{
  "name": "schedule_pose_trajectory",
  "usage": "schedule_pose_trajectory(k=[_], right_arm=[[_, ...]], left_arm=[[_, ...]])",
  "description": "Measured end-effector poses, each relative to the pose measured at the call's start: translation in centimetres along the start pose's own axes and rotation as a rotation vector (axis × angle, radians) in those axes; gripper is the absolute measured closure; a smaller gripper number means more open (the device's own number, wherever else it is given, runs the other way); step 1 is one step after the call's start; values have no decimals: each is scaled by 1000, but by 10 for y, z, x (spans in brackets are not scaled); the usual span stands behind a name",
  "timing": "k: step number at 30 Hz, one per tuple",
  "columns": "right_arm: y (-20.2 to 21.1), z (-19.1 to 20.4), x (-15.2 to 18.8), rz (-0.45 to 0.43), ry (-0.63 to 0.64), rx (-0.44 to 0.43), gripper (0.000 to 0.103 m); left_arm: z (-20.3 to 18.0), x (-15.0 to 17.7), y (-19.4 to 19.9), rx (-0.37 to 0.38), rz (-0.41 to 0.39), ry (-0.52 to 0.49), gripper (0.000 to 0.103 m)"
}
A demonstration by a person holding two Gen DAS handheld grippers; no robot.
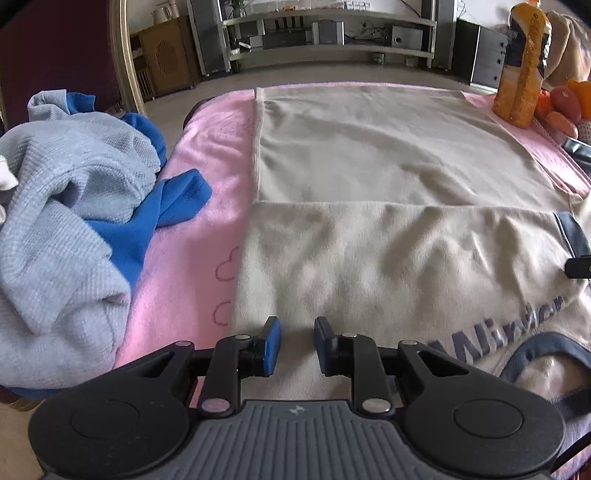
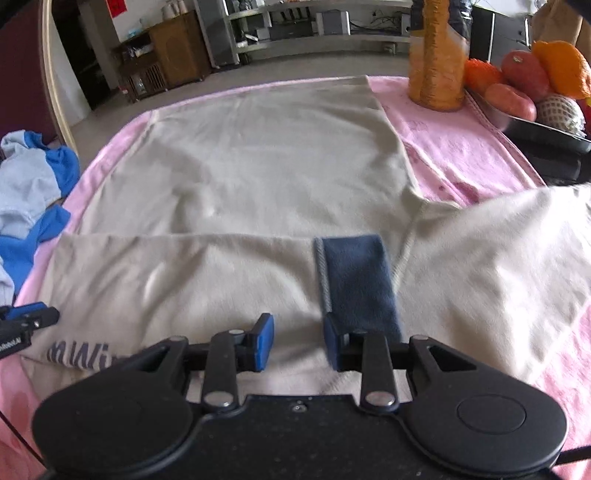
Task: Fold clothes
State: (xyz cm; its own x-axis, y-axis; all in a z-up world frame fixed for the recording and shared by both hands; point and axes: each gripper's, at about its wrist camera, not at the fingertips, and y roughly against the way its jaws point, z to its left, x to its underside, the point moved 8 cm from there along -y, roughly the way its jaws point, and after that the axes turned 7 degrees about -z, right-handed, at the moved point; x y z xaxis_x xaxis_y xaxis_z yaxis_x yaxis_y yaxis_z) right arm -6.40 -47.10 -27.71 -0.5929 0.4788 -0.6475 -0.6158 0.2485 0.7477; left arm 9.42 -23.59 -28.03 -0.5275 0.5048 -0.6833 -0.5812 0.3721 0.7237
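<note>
pink blanket (image 2: 454, 147), fruit bowl (image 2: 543, 129), orange bottle (image 2: 436, 55), shelving unit (image 1: 332, 33)

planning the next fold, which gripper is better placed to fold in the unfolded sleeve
Right. The right gripper hovers open beside the loose sleeve; the left gripper sits over the already folded sleeve side.

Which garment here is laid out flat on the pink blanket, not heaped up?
The beige T-shirt with the navy sleeve cuff, one sleeve folded across it. The grey and blue clothes lie crumpled in a pile off to its left.

Matt beige cloth shirt (image 1: 369, 258) on fuzzy pink blanket (image 1: 192, 258).
</note>
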Motion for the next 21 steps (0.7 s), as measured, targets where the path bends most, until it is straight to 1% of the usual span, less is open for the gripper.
schedule_pose_trajectory(k=[2,3,6,8,9,10,12,16,18,20,21], right_arm=[[10,-7,4,30,-44,-5,74],[18,-13,2,27,-94,-24,74],[62,-41,-23,-95,-242,-64,70],[95,-69,-47,-197,-341,-83,66],[111,-87,-58,-250,-391,-85,61],[122,-104,-68,-293,-430,-75,58],[143,-144,-84,-372,-494,-33,57],[155,-218,-100,-465,-619,44,57],[152,-255,-101,-489,-666,92,63],[141,-290,-100,-481,-708,142,74],[132,-306,-97,-466,-733,161,74]], left_arm=[[3,-3,11,-5,-5,2,81],[4,-7,18,-6,-17,7,81],[4,-31,43,-6,-75,29,81],[1,-50,60,1,-117,44,81],[-2,-60,69,15,-138,57,81],[-7,-69,75,29,-152,70,80],[-19,-85,86,63,-172,88,80],[-57,-105,95,117,-185,69,80],[-77,-109,96,144,-185,51,79],[-97,-108,90,170,-172,29,79],[-105,-106,85,178,-161,19,79]])
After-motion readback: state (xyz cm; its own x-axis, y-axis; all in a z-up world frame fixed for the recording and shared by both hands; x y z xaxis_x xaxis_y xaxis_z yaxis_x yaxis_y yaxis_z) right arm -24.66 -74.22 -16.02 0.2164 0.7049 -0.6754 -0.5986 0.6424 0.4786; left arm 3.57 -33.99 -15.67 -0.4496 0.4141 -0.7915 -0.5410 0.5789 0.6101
